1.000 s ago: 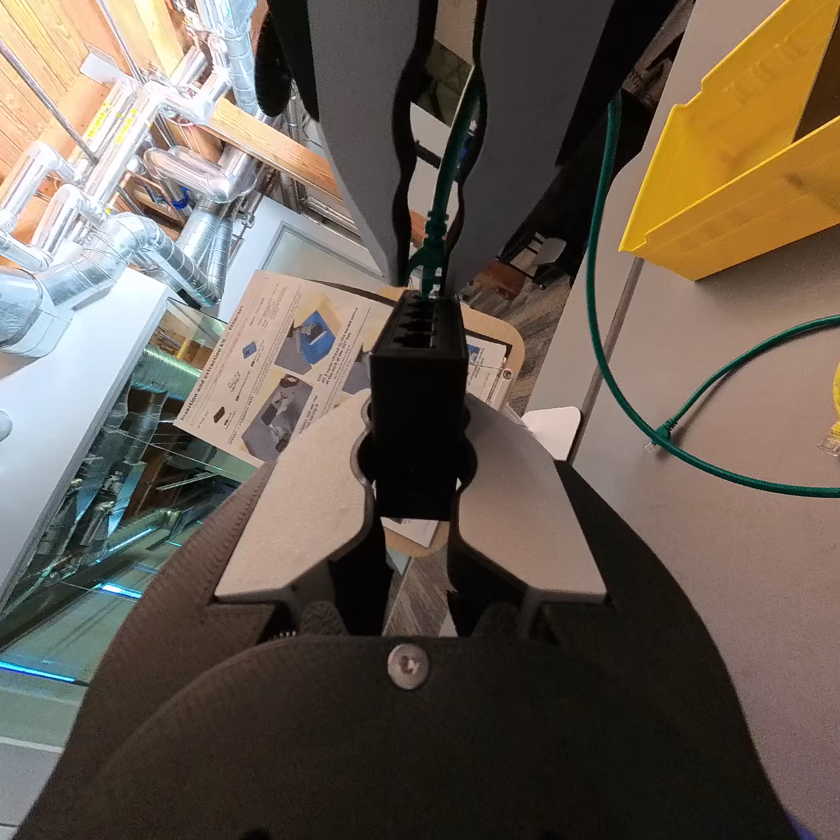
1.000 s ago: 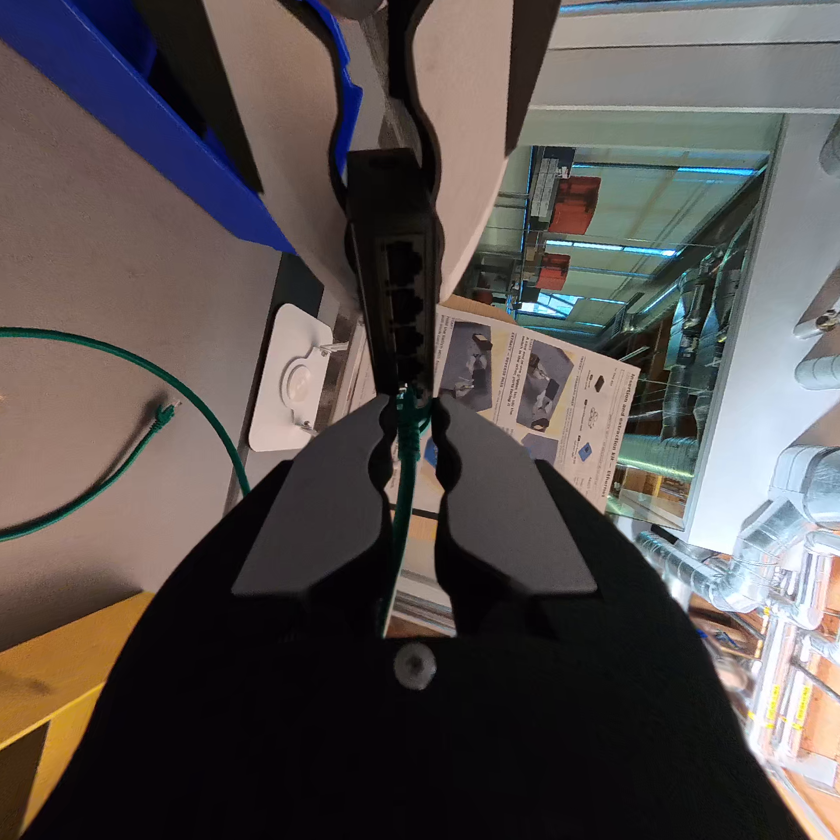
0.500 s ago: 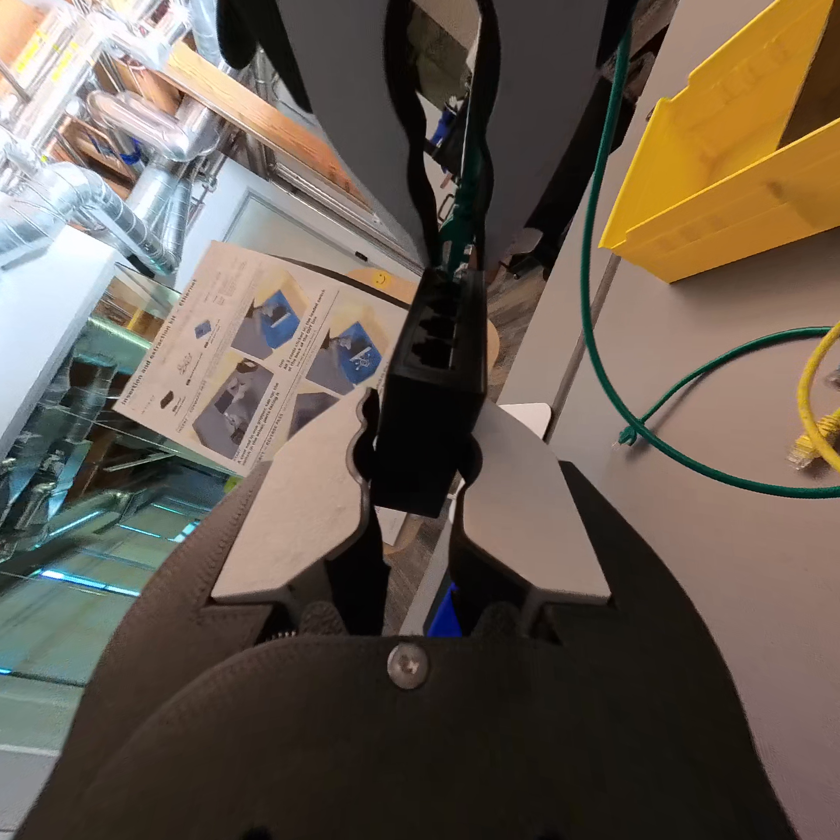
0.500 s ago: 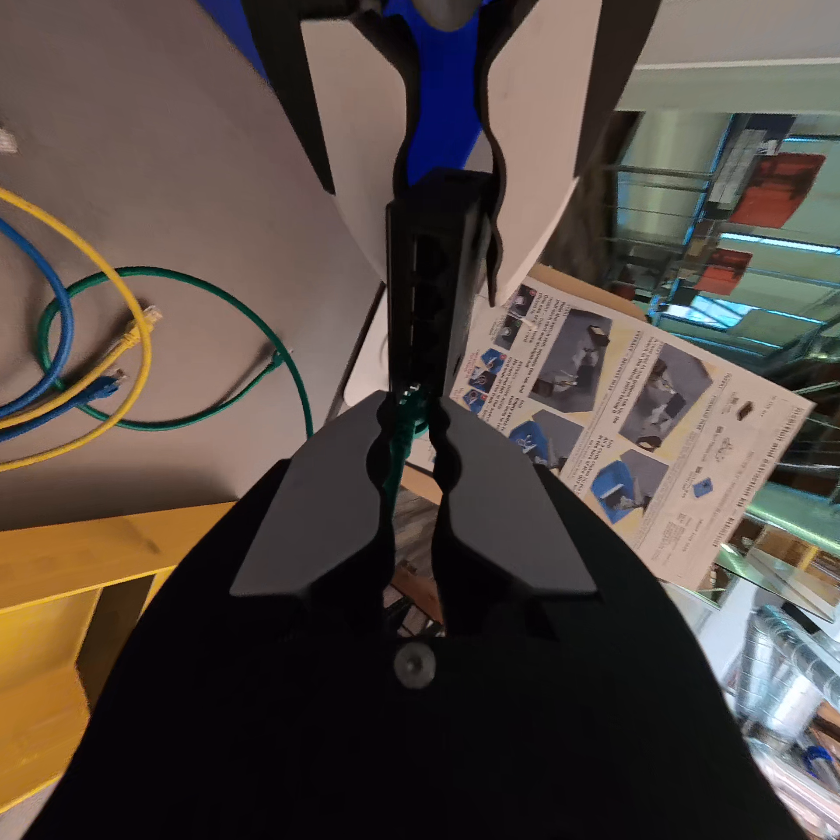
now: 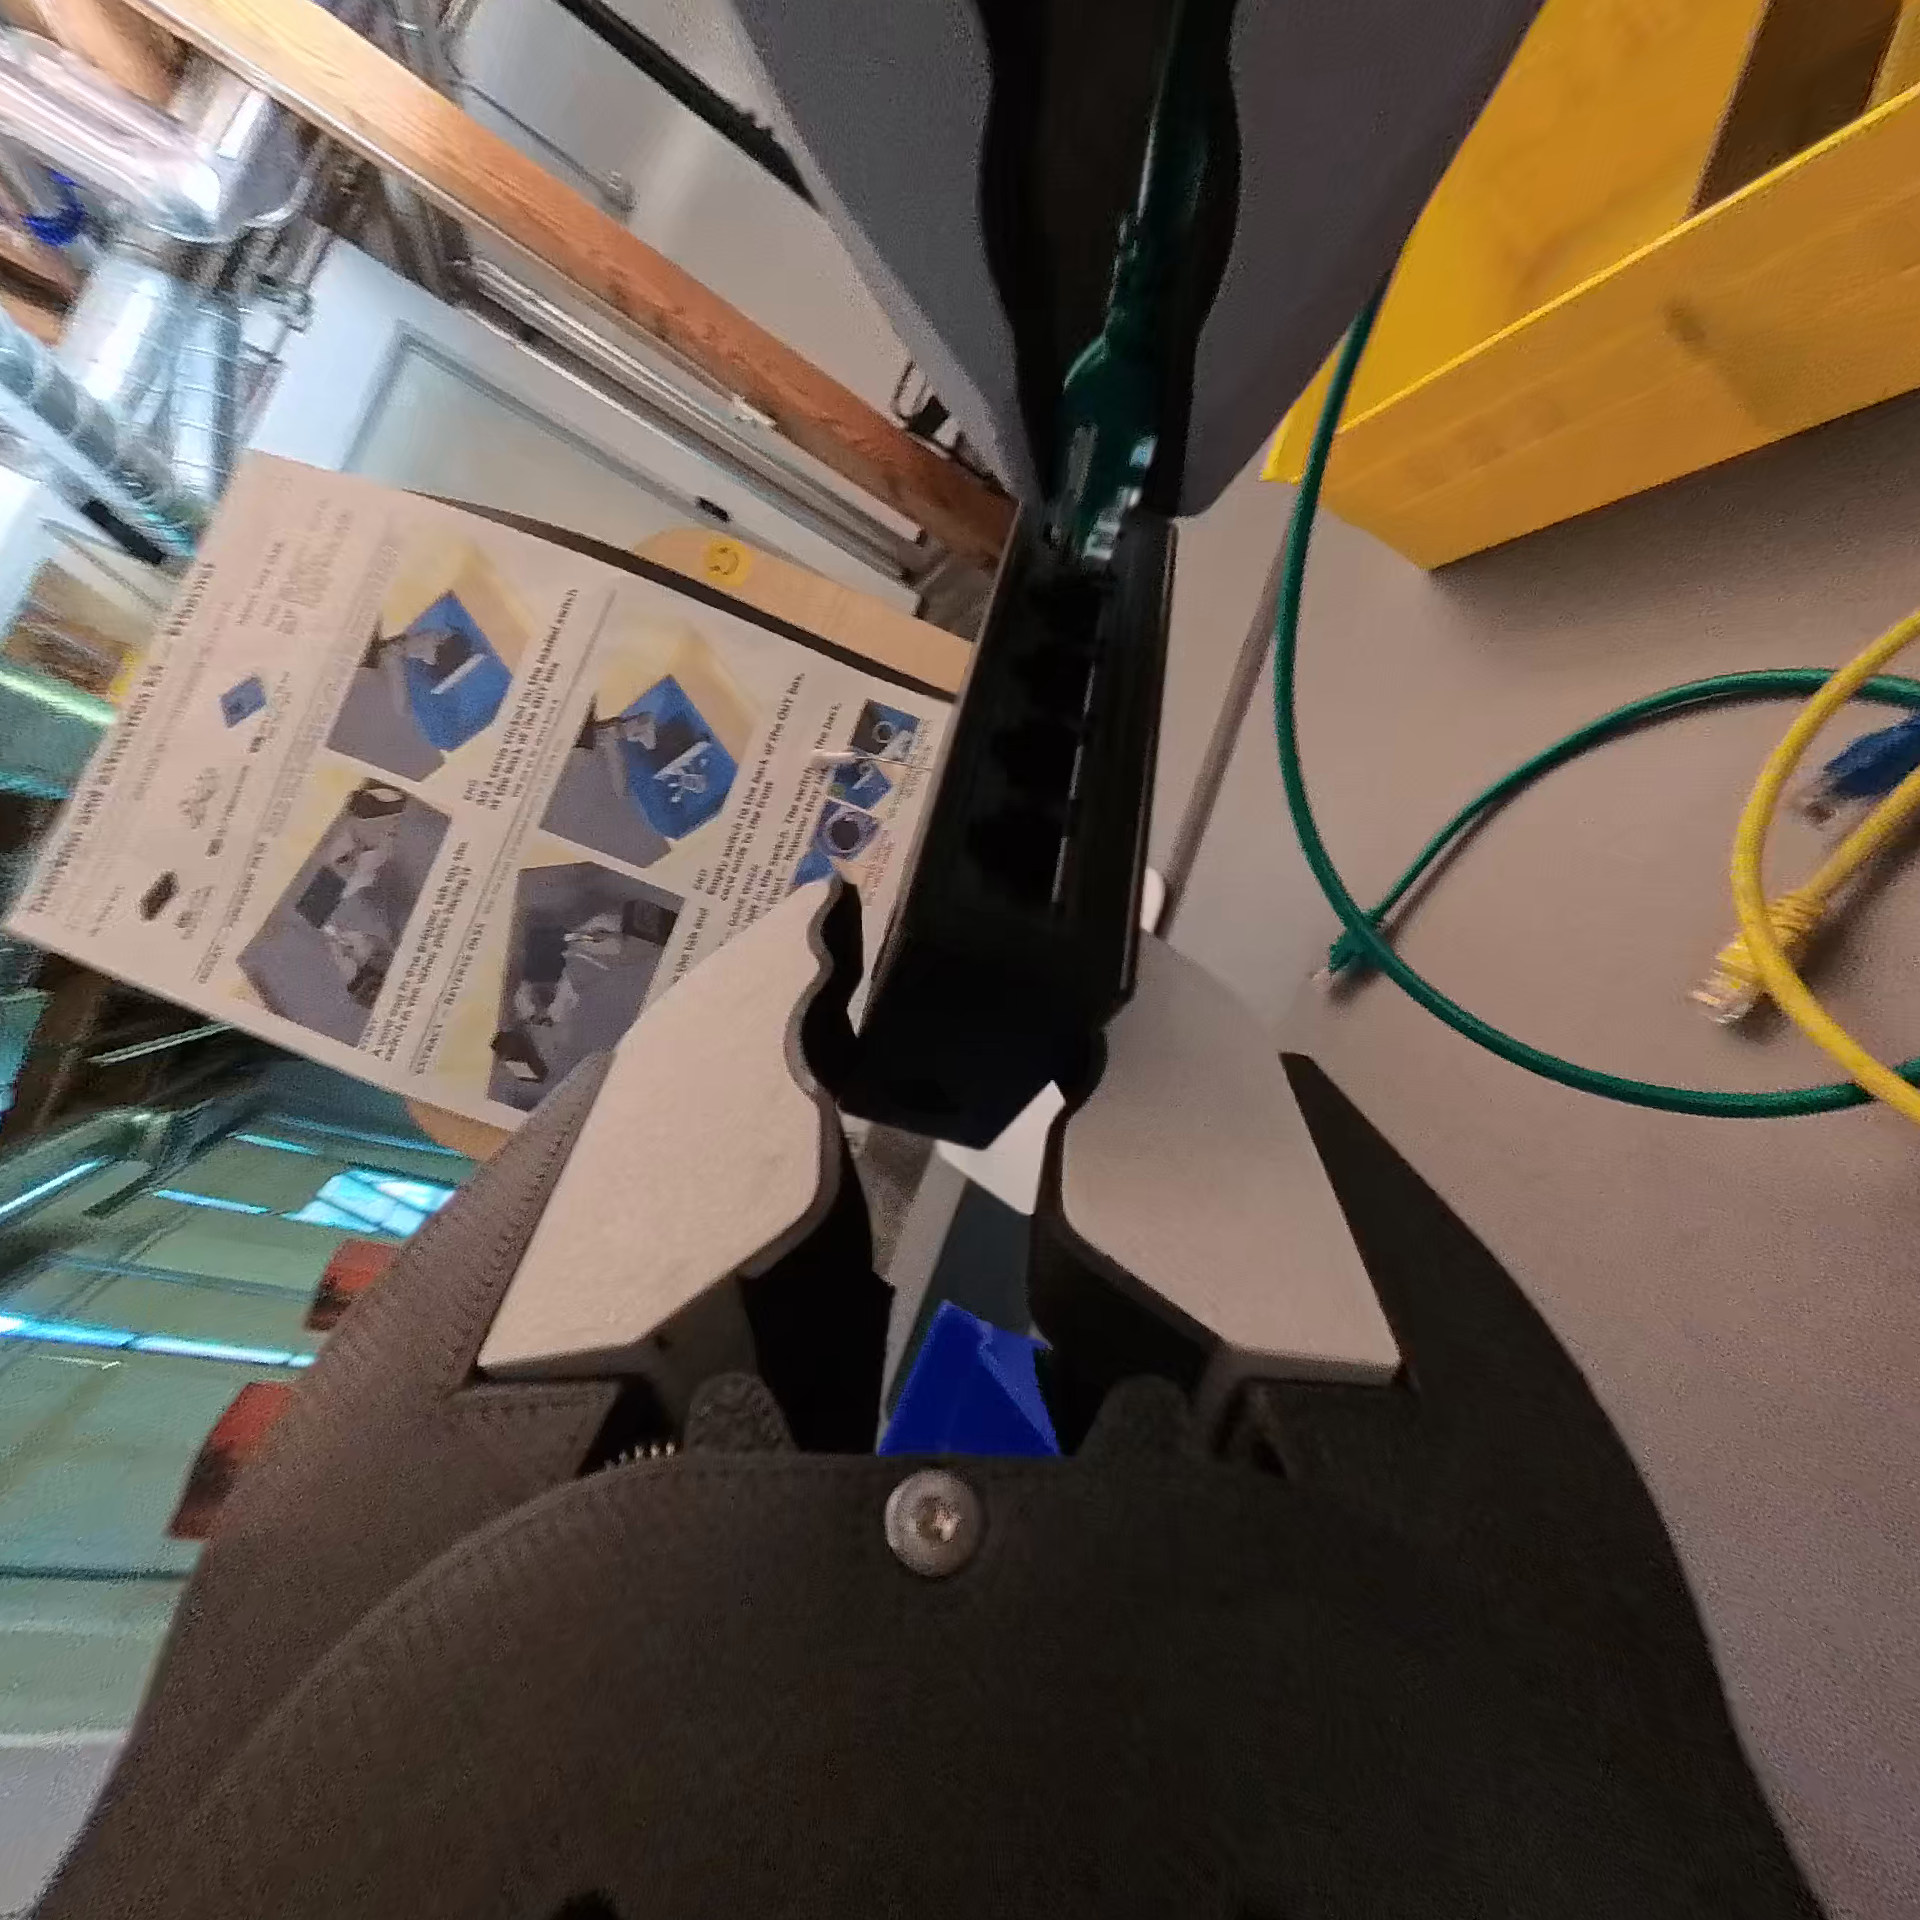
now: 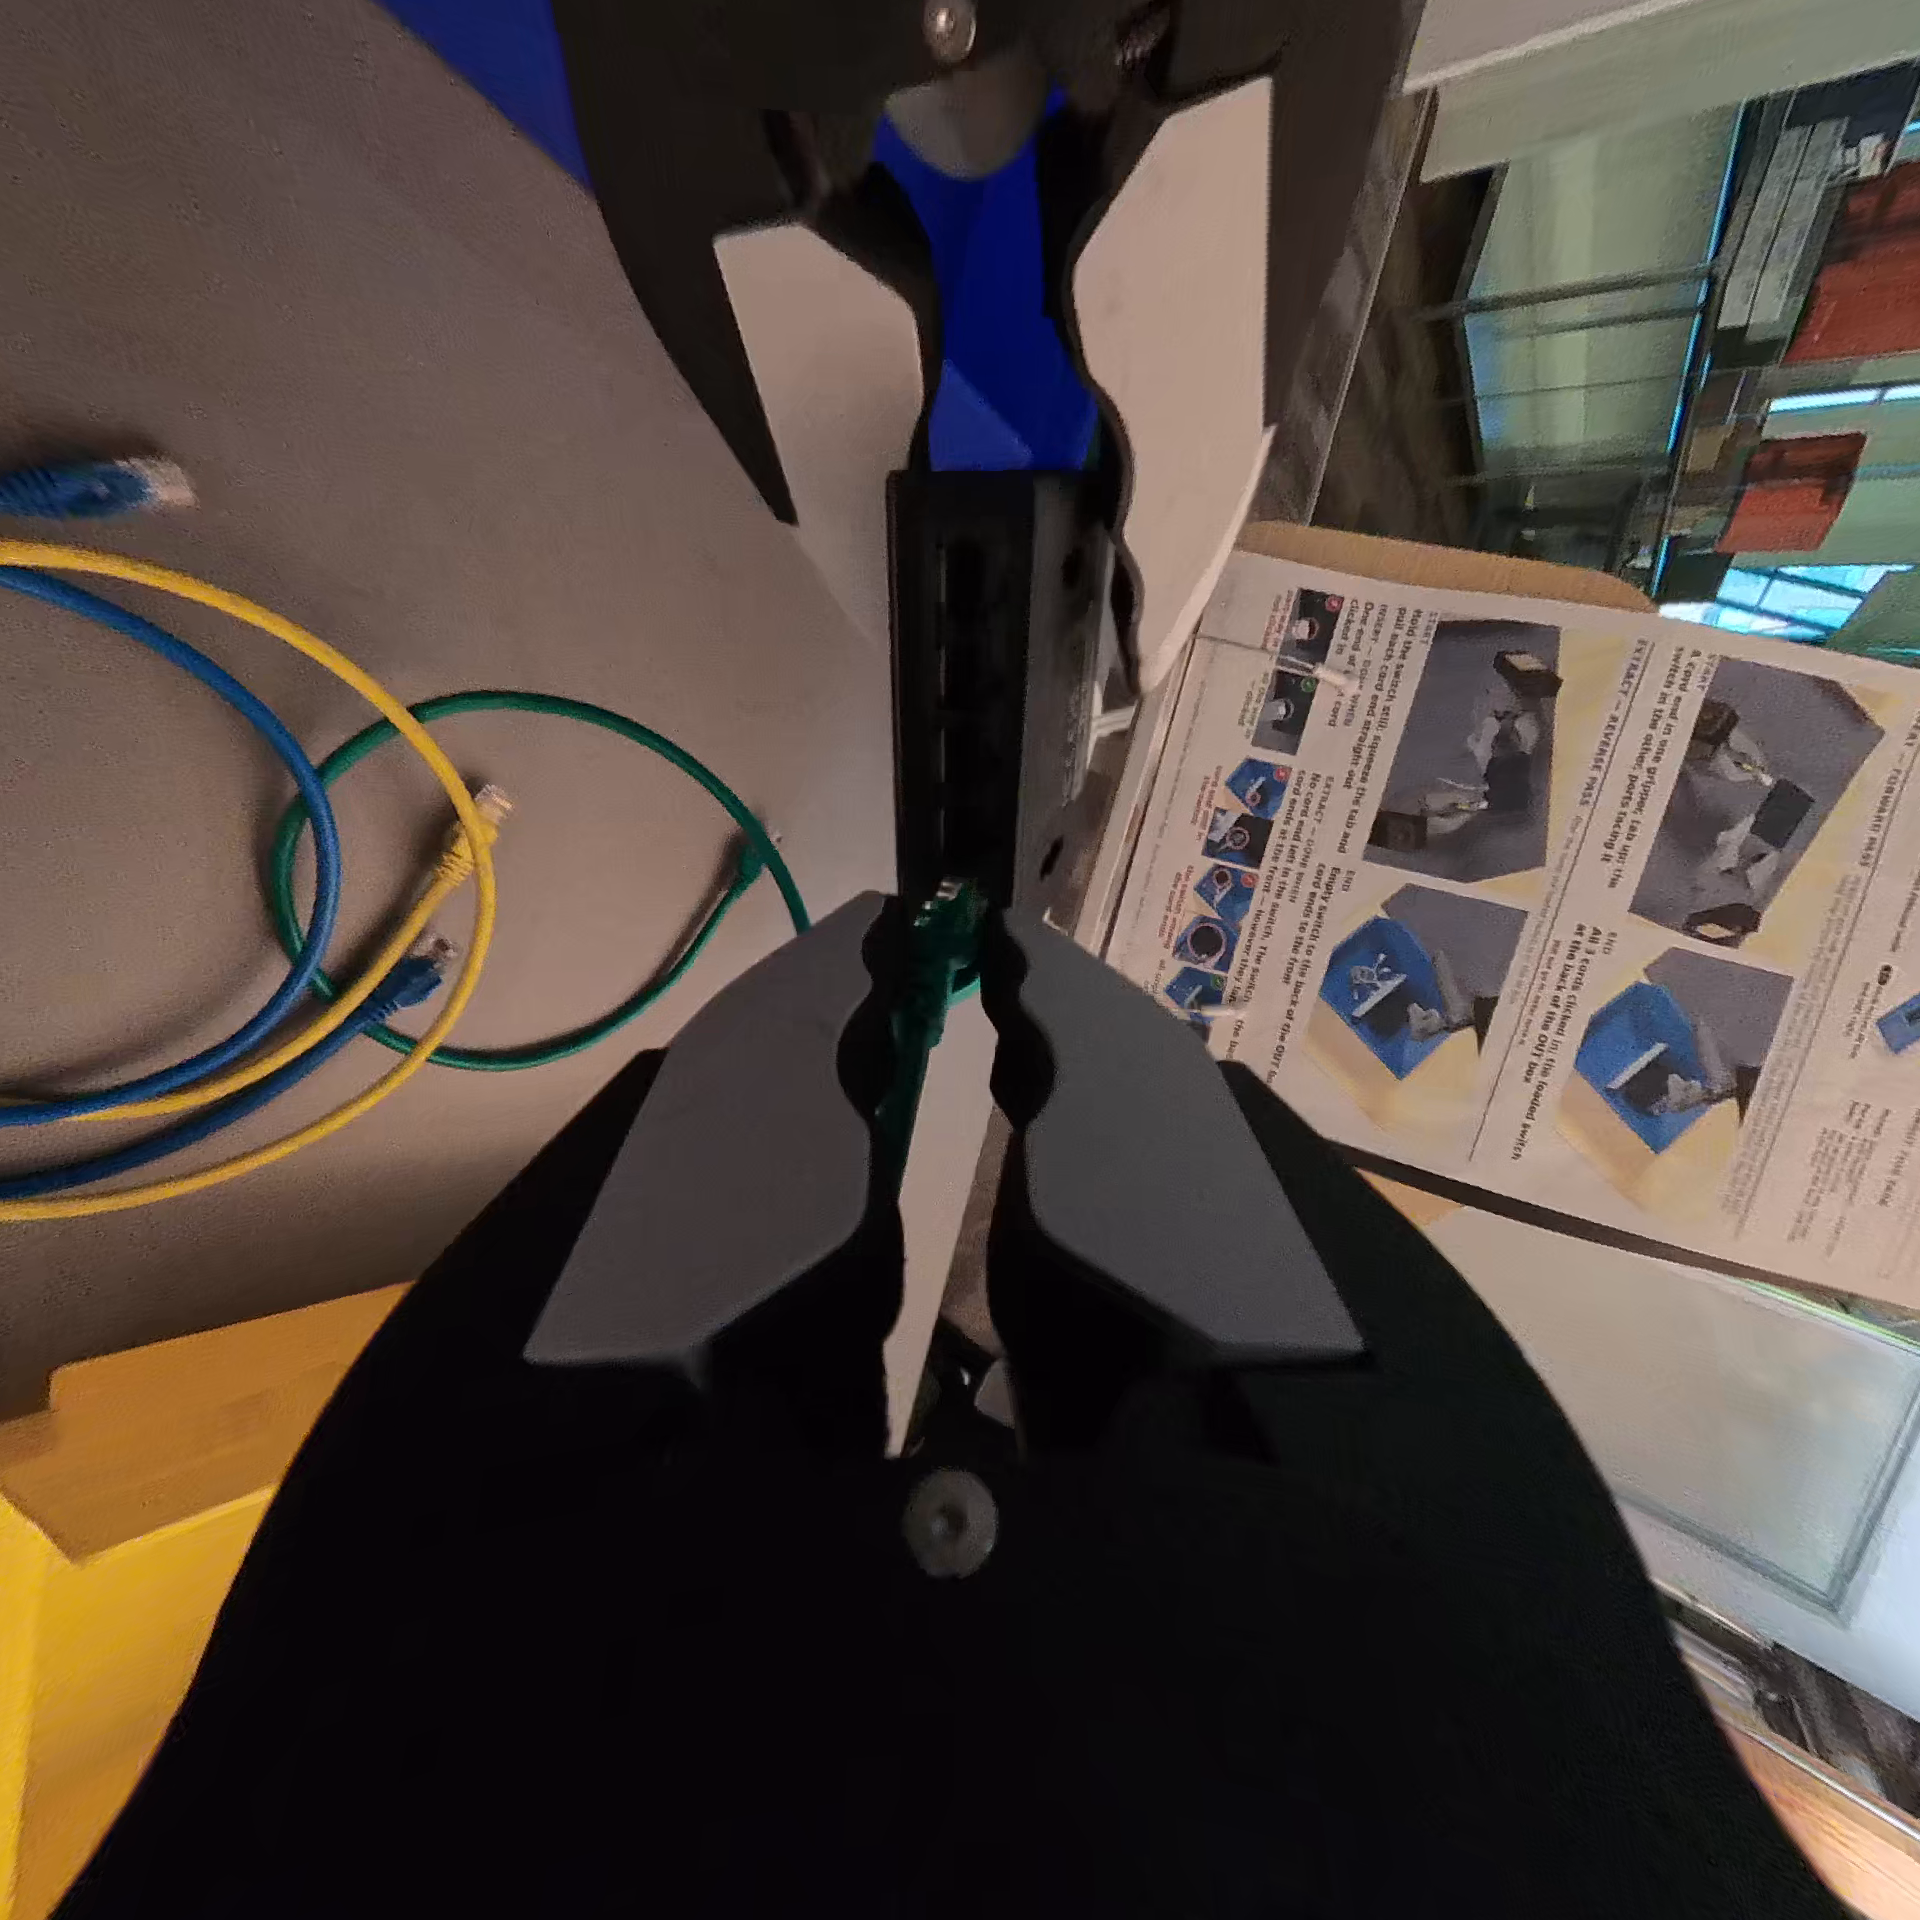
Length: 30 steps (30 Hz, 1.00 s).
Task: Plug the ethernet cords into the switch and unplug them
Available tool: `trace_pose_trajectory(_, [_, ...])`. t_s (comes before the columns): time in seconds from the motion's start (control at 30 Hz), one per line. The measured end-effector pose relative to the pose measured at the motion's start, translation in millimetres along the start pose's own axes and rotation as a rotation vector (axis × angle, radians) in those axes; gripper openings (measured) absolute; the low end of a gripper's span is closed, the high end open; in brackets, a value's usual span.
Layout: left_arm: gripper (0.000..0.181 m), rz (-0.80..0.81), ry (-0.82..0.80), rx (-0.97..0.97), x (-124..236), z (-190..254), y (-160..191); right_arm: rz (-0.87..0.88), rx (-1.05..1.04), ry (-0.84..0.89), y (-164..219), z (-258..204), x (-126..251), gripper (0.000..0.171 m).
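My left gripper (image 5: 956, 997) is shut on a black switch (image 5: 1023, 873) and holds it off the grey table (image 5: 1558, 1299). The switch also shows in the right wrist view (image 6: 977, 707). My right gripper (image 6: 935, 935) is shut on the plug end of a green ethernet cord (image 6: 925, 987). The plug (image 5: 1107, 457) sits at the switch's end port; how deep it sits is hidden. The two grippers face each other tip to tip. The green cord's other end (image 5: 1351, 951) lies on the table.
A yellow cord (image 6: 457, 852) and a blue cord (image 6: 312, 831) lie looped on the table beside the green loop (image 6: 623, 727). A yellow bin (image 5: 1610, 260) and a blue bin (image 6: 987, 312) stand nearby. A printed instruction sheet (image 5: 416, 779) stands past the table edge.
Both grippers have swung together with the switch and green plug, turning towards the table. The port row now shows more edge-on. Both grips are unchanged.
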<state>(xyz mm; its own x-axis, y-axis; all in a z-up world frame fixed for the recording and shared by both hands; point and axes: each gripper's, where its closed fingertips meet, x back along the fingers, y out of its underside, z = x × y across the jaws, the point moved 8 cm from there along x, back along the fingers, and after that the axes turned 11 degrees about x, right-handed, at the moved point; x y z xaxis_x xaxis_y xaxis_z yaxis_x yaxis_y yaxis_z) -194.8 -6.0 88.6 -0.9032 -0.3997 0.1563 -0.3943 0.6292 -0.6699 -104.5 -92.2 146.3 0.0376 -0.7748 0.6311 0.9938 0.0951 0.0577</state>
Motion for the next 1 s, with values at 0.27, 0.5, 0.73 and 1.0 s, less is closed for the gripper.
trace_pose_trajectory(0.27, [0.034,0.002,0.027,0.010,-3.4,9.3,-6.5,0.016,-0.020,0.045,0.3,-11.4,14.5,0.015])
trace_pose_trajectory(0.5, [0.034,-0.053,-0.009,0.001,-6.0,12.0,-9.1,-0.097,0.008,0.162,-4.0,-21.7,13.0,0.015])
trace_pose_trajectory(0.73, [0.030,-0.024,-0.073,0.387,25.3,-53.3,12.0,-0.090,-0.010,0.261,-1.6,-56.3,19.9,0.014])
trace_pose_trajectory(1.0, [0.030,-0.046,-0.192,0.331,53.1,-75.7,17.9,0.159,-0.490,0.063,-12.7,-146.4,-36.3,0.015])
